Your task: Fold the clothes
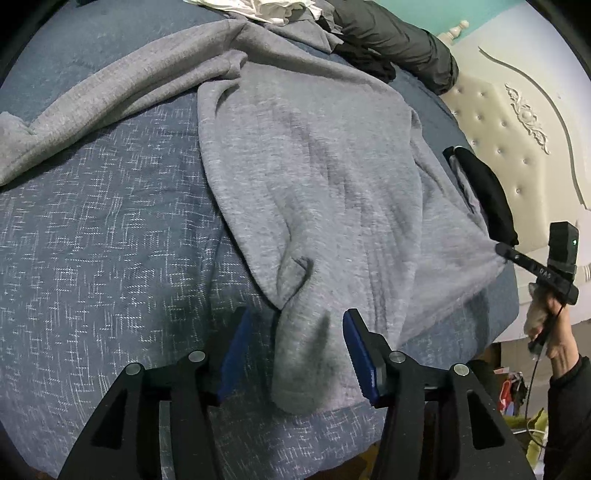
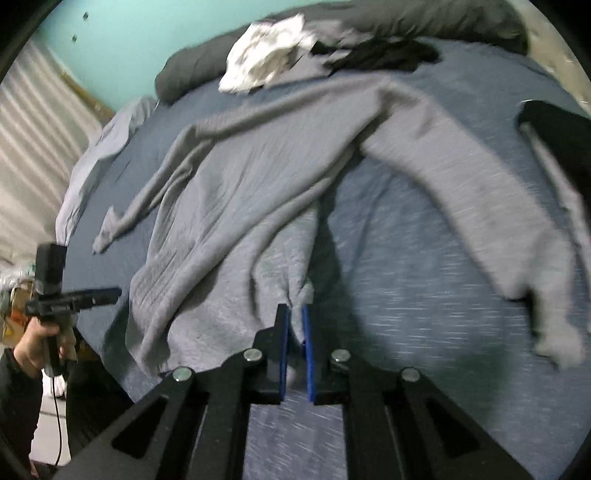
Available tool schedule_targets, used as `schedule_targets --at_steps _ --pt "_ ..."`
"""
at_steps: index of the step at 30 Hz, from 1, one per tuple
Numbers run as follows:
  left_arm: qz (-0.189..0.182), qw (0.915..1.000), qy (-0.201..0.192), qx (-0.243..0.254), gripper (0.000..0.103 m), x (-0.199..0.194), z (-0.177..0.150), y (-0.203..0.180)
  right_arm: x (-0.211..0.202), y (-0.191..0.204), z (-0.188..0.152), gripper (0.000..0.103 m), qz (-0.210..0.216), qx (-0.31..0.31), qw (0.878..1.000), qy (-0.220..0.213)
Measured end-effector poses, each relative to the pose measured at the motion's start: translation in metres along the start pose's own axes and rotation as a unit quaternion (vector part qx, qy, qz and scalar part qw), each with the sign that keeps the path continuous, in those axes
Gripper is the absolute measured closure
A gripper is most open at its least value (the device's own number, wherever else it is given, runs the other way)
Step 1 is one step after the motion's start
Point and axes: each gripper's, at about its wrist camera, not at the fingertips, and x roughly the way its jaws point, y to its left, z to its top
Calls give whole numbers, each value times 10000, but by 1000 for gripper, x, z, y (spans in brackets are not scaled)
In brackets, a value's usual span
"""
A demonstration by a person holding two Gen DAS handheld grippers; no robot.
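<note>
A grey long-sleeved garment lies spread and creased on the blue bedspread. My left gripper is open over the garment's near end, and a rolled fold of grey cloth lies between its blue pads without touching them. At the right edge of the left wrist view, a hand holds my right gripper, pinched on the garment's far corner. In the right wrist view the right gripper is shut on a bunched edge of the grey garment. The left gripper shows at the far left, held by a hand.
A black garment lies near the bed's right edge. White cloth and dark clothes are piled at the far end, with a dark padded item behind. A cream tufted headboard stands beyond the bed.
</note>
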Motion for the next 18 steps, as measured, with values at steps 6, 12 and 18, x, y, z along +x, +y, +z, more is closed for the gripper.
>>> schedule_targets --at_steps 6,12,18 --pt "44 10000 62 -53 45 4 -8 -2 -35 -27 -11 97 -381 315 9983 -305" --pt "157 9997 181 -55 44 15 -14 0 -38 -68 -28 97 -635 725 9953 -117" --pt "161 9993 326 -121 44 32 -17 5 -18 -64 -33 92 -502 767 9958 81"
